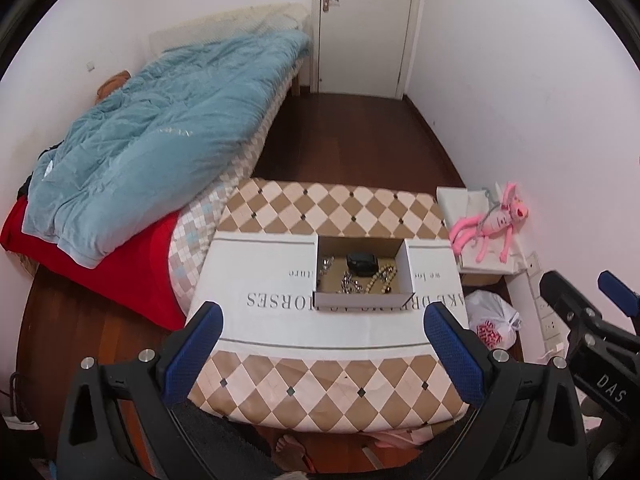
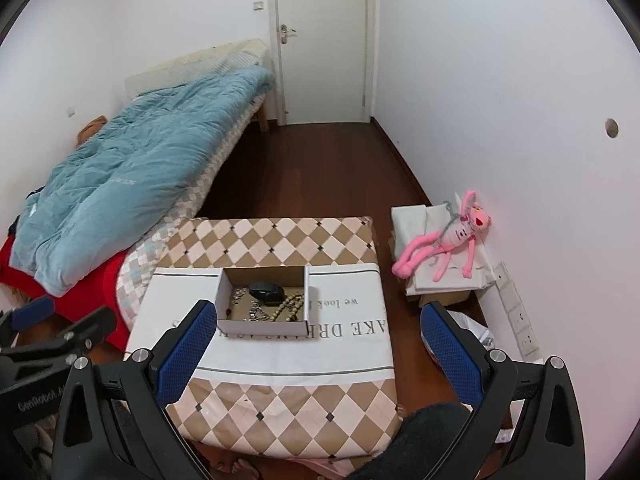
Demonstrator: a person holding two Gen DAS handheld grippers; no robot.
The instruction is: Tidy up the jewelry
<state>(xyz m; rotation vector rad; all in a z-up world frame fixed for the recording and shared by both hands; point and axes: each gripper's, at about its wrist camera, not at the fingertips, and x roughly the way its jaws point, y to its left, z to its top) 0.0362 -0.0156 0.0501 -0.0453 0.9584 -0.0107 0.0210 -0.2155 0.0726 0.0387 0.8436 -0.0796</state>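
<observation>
A shallow cardboard box sits on a white printed cloth over a small checkered table. Inside lie a black watch, a beige bead bracelet and silver chain pieces. My left gripper is open and empty, above the table's near edge, well short of the box. My right gripper is open and empty, to the right of the left one. The right gripper shows at the right edge of the left wrist view.
A bed with a blue quilt and red blanket stands left of the table. A pink plush toy lies on white boxes by the right wall. A plastic bag sits on the wooden floor. A closed door is at the far end.
</observation>
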